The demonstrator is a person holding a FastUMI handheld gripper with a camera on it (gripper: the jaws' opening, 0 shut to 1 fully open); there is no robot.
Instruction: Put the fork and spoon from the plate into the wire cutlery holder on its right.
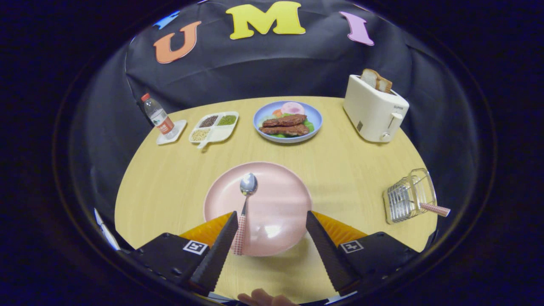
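Observation:
A pink plate point(280, 199) lies on the wooden table just ahead of my gripper point(272, 219), whose fingers stand open over the plate's near half. A spoon point(245, 199) with a checked handle lies on the plate, its bowl pointing away; its handle runs down beside my left finger point(223, 242), inside the gap. To the right of the plate stands the wire cutlery holder point(409, 196), and a checked handle point(435, 208) sticks out of it to the right; the head of that utensil is hidden among the wires.
Beyond the plate are a blue plate of food point(312, 123), a divided tray of grains point(221, 134), a water bottle point(158, 117) on a coaster and a white toaster point(374, 110) holding bread. A fingertip point(263, 297) shows below my fingers.

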